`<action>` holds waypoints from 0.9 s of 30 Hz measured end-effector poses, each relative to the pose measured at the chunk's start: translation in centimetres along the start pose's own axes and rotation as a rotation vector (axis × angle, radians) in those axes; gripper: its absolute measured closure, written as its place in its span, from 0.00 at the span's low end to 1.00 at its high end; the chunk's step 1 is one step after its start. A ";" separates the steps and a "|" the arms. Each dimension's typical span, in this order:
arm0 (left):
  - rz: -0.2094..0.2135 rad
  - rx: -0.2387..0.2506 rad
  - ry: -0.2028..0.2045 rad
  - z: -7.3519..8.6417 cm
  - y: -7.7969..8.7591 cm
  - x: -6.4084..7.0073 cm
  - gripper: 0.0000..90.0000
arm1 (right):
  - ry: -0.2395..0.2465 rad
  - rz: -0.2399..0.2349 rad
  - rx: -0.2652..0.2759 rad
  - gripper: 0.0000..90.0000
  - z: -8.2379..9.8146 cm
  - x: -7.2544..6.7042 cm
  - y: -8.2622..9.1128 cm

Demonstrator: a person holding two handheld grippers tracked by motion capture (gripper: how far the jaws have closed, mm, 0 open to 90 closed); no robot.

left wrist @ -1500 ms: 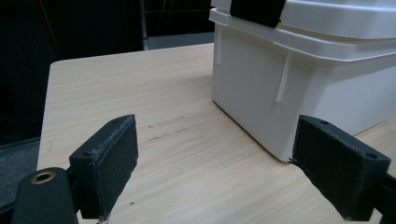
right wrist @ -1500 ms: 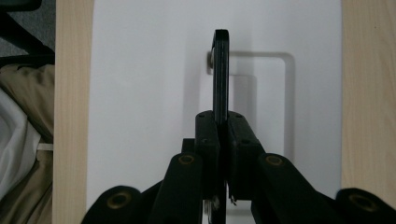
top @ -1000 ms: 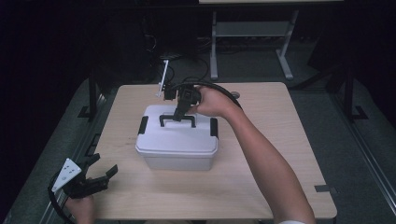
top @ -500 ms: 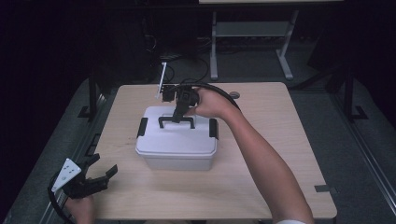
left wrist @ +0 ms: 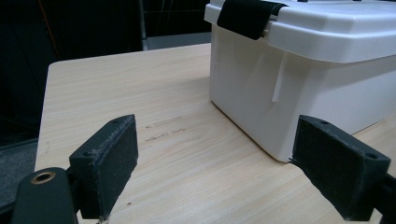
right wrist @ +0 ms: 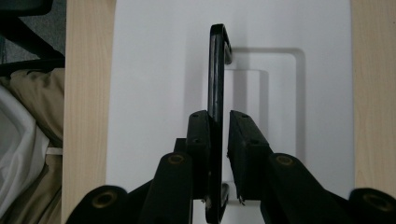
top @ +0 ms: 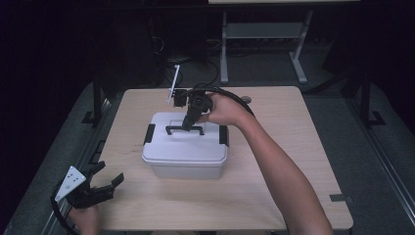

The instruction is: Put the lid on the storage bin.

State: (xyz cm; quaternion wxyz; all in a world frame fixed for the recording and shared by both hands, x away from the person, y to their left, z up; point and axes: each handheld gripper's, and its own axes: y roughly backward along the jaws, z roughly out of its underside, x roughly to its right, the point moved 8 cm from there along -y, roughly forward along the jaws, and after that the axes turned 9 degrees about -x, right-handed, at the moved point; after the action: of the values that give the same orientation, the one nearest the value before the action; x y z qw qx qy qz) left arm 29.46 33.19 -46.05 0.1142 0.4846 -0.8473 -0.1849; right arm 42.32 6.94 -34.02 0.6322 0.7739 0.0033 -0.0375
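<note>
I hold my right gripper point(top: 190, 123) over the white storage box point(top: 186, 156), which sits near the middle of the light wooden table point(top: 293, 147). My right hand point(top: 222, 108) reaches in from the far right side of the box, and the gripper points down at the lid. In the right gripper view, the two black jaws sit narrowly on either side of the black carry handle point(right wrist: 216, 70), which stands upright on edge out of its recess in the lid point(right wrist: 154, 93). The left pad touches the handle; beside the right pad I still see a thin sliver of gap, so I cannot tell whether the grip is fully tight.

The box has black latches at its left point(top: 149, 133) and right point(top: 223, 135) ends, both lying down against the lid. A thin white stick-like part point(top: 173, 83) rises from the far side of my right gripper.

My left gripper point(top: 105, 183) hangs at the near left corner of the table, well apart from the box, with its jaws spread wide and nothing between them. In the left gripper view, I look between the two pads point(left wrist: 109, 163) across bare wood toward the box's near corner, with one black latch point(left wrist: 247, 16) at the top.
</note>
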 end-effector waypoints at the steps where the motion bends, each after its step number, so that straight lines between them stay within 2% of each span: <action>1: -0.001 -0.001 -0.001 0.0 0.0 0.0 0.15 | 0.000 0.000 0.000 0.87 0.0 0.0 0.0; 9: -0.001 -0.003 -0.007 0.0 0.0 0.1 0.15 | 0.001 0.000 0.027 0.85 0.6 -0.5 0.4; 18: 0.008 -0.003 -0.011 -0.1 -0.2 0.4 0.15 | -0.025 0.019 0.058 0.83 2.1 -0.8 1.8; 27: 0.009 -0.001 -0.006 -0.1 -0.2 0.3 0.15 | -0.059 0.034 0.062 0.82 3.6 -0.8 2.3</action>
State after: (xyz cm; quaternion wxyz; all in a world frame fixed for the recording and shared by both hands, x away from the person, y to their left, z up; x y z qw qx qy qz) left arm 29.48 32.78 -46.05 0.1128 0.4802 -0.8497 -0.1863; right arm 41.41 2.98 -32.44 0.6081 0.7917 -0.0297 -0.0498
